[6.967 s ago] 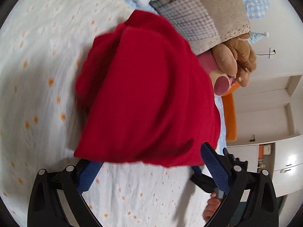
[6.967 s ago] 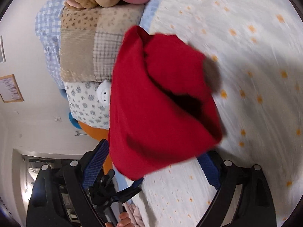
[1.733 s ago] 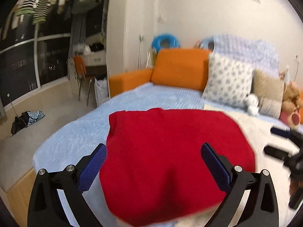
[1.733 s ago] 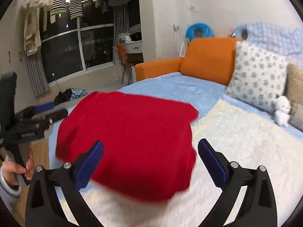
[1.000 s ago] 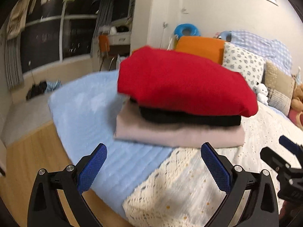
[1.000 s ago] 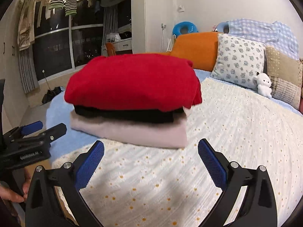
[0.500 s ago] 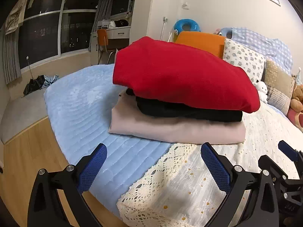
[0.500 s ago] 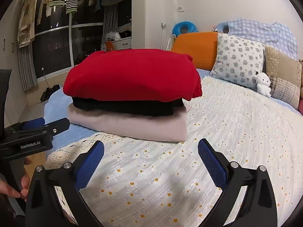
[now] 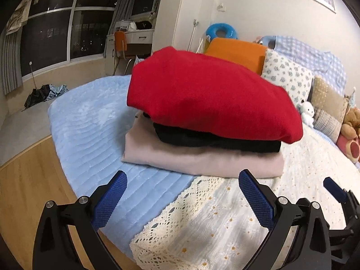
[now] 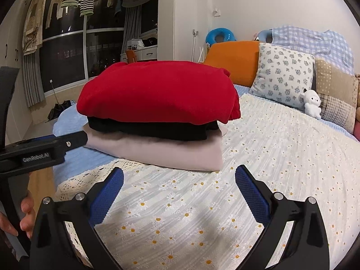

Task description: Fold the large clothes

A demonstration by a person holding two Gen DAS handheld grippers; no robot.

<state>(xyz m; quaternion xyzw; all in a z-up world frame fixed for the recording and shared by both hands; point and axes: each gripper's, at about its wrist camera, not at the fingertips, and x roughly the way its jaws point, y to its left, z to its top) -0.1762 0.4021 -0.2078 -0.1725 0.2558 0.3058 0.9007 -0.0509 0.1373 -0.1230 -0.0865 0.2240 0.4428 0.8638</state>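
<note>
A folded red garment (image 9: 209, 99) (image 10: 157, 94) tops a stack on the bed, over a folded black garment (image 9: 216, 140) (image 10: 148, 129) and a folded pale pink one (image 9: 202, 160) (image 10: 157, 151). My left gripper (image 9: 181, 191) is open, drawn back from the stack above the bed's corner, holding nothing. Also open and empty, my right gripper (image 10: 178, 185) hovers over the daisy-print bedspread (image 10: 281, 157) just short of the stack. In the right wrist view the left gripper's black body (image 10: 40, 150) shows at the left, held by a hand (image 10: 24, 216).
A light blue blanket (image 9: 90, 130) covers the bed's foot, with the wooden floor (image 9: 27, 193) below its edge. Pillows (image 10: 283, 76), an orange cushion (image 10: 234, 60) and plush toys (image 10: 312, 103) line the headboard side. A dark window (image 9: 51, 42) and a chair (image 9: 121, 45) stand beyond.
Over the last seconds both grippers carried the red garment to the stack, set it on top and let go. Since half a second ago they have backed off slightly.
</note>
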